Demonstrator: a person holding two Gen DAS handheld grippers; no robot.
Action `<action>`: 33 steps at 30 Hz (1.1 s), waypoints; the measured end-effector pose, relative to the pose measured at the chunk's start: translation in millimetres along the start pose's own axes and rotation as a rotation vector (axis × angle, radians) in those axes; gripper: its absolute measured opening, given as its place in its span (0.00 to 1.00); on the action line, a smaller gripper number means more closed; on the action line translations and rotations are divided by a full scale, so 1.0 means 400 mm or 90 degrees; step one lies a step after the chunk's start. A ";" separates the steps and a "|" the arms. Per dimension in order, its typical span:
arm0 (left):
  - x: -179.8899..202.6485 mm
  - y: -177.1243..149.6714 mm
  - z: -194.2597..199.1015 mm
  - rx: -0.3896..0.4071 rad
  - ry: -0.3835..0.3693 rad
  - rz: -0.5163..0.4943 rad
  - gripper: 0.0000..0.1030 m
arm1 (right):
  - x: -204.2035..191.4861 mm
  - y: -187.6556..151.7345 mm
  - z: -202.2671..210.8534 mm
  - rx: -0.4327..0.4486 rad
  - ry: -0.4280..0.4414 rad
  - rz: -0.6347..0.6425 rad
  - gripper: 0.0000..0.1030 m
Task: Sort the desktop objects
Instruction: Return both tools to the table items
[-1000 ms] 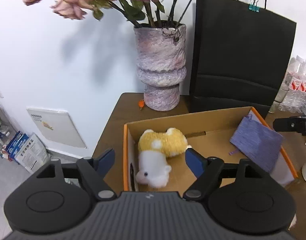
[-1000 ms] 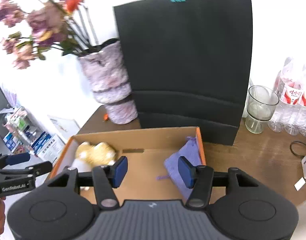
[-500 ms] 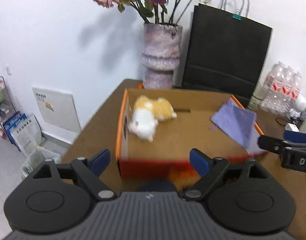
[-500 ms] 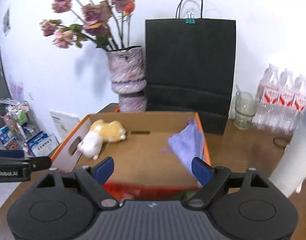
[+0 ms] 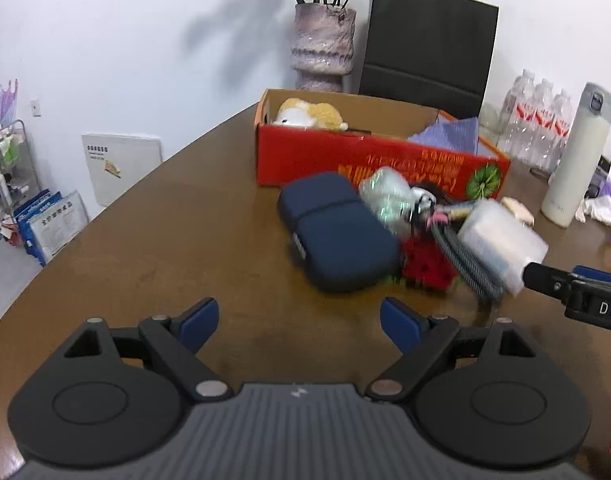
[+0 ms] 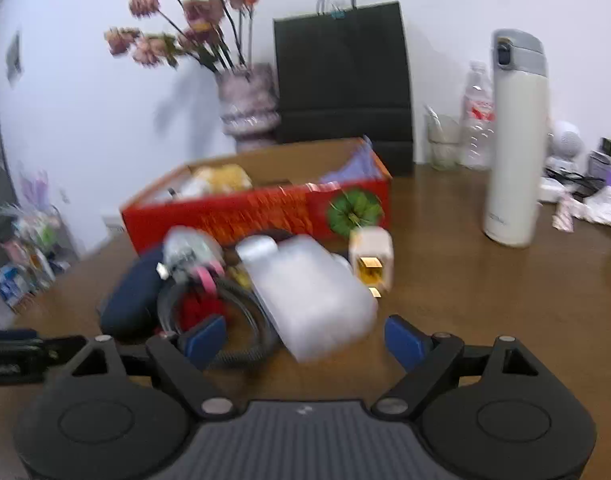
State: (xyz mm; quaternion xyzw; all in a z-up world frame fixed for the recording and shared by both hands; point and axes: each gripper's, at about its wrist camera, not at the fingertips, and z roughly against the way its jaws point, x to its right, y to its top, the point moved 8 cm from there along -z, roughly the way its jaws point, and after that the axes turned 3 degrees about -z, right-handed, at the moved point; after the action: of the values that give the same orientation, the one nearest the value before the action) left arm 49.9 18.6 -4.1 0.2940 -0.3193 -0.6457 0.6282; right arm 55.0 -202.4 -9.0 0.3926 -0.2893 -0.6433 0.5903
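Cardboard box [image 5: 369, 160], red-printed, rectangular, sits mid-table [image 5: 165, 240] holding one plush toy [image 5: 309, 116], one purple cloth [image 5: 451, 134]. One rounded navy case [image 5: 337, 232] lies before it. Left gripper [image 5: 299, 326] and right gripper [image 6: 305, 340] gape wide, empty.

flower vase [image 5: 323, 46], black paper bag [image 5: 429, 36], thermos [image 6: 513, 140]

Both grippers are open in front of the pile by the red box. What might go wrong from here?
1. The translucent white plastic box lies on the coiled grey cable, beside the navy blue zip case; lifting one may drag the others.
2. The tall cream thermos bottle stands upright near the right gripper; a sideways swing might topple it.
3. The left gripper sits close by, so both reaching into the pile may collide.
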 end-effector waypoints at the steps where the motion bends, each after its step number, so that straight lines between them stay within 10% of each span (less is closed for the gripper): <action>1: 0.002 -0.002 0.008 0.007 0.003 -0.006 0.88 | 0.001 -0.006 0.009 0.006 -0.010 0.005 0.84; 24: 0.019 0.013 -0.063 -0.013 -0.011 -0.011 0.88 | -0.131 0.002 0.003 0.016 0.124 0.031 0.75; 31: 0.001 0.031 -0.089 -0.011 -0.010 0.015 0.87 | -0.210 -0.004 -0.056 -0.024 0.149 0.062 0.14; 33: 0.003 0.034 -0.095 -0.010 -0.014 0.015 0.88 | -0.214 -0.005 -0.055 -0.021 0.154 0.077 0.12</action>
State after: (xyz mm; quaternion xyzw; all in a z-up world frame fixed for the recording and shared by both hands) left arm 87.8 15.7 -17.1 0.2778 -0.3245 -0.6439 0.6347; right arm 72.1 -115.8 -8.4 0.4392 -0.2284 -0.5594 0.6649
